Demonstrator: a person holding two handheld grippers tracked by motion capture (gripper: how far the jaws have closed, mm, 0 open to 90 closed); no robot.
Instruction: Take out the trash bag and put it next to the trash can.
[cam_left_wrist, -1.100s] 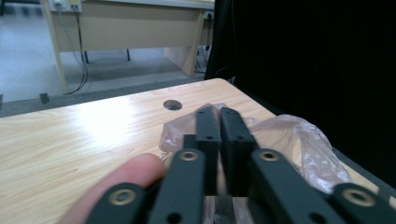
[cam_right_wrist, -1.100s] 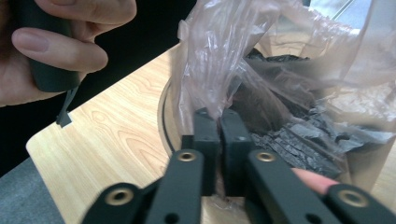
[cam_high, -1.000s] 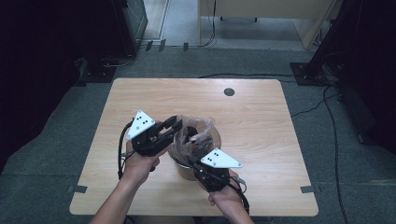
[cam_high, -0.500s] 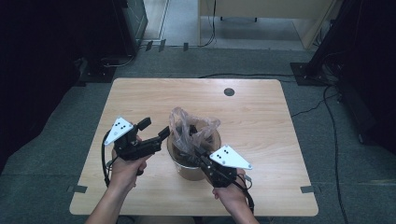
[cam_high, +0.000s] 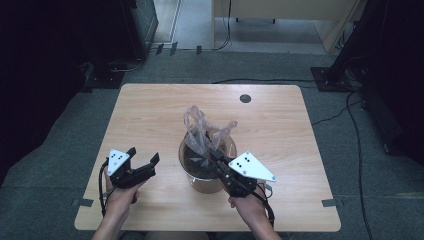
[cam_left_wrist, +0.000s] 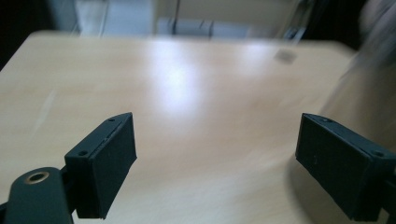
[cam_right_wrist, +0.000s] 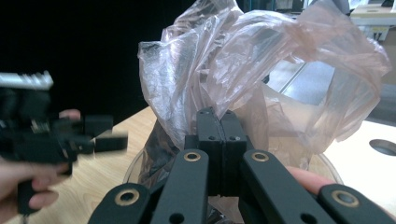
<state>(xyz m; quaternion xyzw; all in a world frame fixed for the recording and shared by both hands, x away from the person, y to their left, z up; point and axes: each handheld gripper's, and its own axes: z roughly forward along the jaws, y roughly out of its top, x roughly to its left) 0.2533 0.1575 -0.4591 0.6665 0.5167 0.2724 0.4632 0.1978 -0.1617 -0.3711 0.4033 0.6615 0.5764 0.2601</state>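
A crumpled clear plastic bag (cam_high: 200, 127) (cam_right_wrist: 261, 60) stands up out of a round clear tub (cam_high: 207, 182) at the middle of the wooden table (cam_high: 150, 110). My right gripper (cam_high: 212, 155) (cam_right_wrist: 219, 116) is at the tub's near right rim, its jaws shut on the bag's film. My left gripper (cam_high: 144, 154) (cam_left_wrist: 215, 158) hovers low over bare table to the left of the tub and apart from it. Its jaws have just been opening and stand wide with nothing between them. It appears blurred in the right gripper view (cam_right_wrist: 109, 134).
A small dark round hole (cam_high: 245, 98) (cam_right_wrist: 385, 145) sits in the tabletop near its far edge. Bare wood lies to the left and right of the tub. Cables and dark furniture surround the table on the grey floor.
My left gripper has let go of the bag, opened, and moved left and down toward the table's near left. The bag has shifted a little. My right gripper has hardly moved.
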